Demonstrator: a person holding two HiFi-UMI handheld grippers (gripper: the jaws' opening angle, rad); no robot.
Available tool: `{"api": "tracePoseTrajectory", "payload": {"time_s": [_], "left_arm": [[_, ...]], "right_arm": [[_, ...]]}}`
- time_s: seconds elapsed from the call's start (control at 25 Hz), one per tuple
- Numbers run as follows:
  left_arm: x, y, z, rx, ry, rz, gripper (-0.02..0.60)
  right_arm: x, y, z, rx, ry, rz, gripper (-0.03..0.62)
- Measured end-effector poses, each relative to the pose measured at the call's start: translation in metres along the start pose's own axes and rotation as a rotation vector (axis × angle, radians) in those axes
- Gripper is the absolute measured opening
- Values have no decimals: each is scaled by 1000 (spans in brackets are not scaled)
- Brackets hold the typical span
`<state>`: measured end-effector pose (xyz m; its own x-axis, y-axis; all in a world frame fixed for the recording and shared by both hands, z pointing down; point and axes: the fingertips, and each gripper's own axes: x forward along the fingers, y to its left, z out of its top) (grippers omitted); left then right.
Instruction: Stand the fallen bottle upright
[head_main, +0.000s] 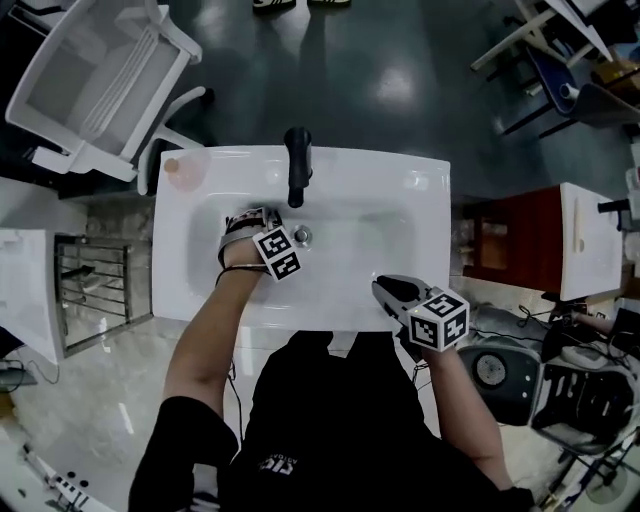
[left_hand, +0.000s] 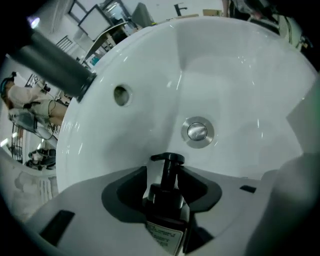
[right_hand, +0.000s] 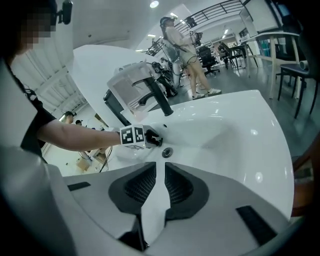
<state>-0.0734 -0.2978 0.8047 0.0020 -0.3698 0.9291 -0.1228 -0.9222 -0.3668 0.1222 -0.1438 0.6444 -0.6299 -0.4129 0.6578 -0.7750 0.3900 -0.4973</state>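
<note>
At centre-left of the head view, the left gripper (head_main: 243, 222) reaches down into the sink (head_main: 400, 180). Its jaws are spread, with the bottle (left_hand: 167, 210) between them; the pads flank its neck but are not clamped. The bottle is dark, with a pale label and a black pump aimed at the drain (left_hand: 197, 131). It seems to lean in the basin, so gripping and righting are left to do. At lower right, the right gripper (head_main: 385, 288) hovers over the rim, nearly closed and empty.

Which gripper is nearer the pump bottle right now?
Left. The left gripper straddles the pump bottle down in the sink, jaws apart; the right gripper hovers at the sink's front rim, empty.
</note>
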Motion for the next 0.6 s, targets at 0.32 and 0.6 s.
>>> {"api": "tracePoseTrajectory", "payload": {"time_s": [0.32,0.6], "left_arm": [[-6,-12,24,271,-25,144,89],[-54,-15,86,96,-273,174,87]], "right_arm": [[-25,-2,-15,32,-4,-28,69],[-44,-10,-23,56,-13,-39,67]]}}
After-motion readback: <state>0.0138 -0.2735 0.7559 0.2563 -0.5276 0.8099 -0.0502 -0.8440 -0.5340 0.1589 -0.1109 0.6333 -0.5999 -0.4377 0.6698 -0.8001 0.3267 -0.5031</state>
